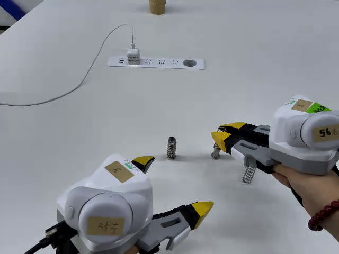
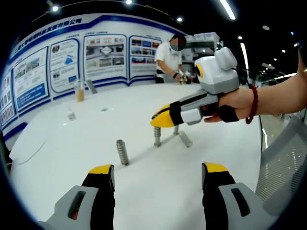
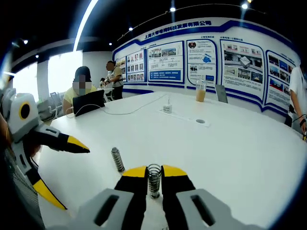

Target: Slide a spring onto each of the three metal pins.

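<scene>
Right gripper view: spring (image 3: 154,181) upright at lower centre, pinched between jaws of right tool (image 3: 154,170), standing on white bench (image 3: 230,143). Just left of it, second spring (image 3: 116,159) stands upright, untouched. Head view: third spring (image 1: 248,173) leans under body of right tool, right of centre. At lower left, left tool (image 1: 174,184) with jaws spread wide, holding nothing, apart from all springs. Upper centre: power strip (image 1: 156,62) with white charger (image 1: 133,55) plugged in.

Three springs (image 1: 171,147) (image 1: 216,152) (image 1: 248,172), two grippers (image 1: 175,184) (image 1: 217,133) (one cup (image 1: 157,6))
</scene>
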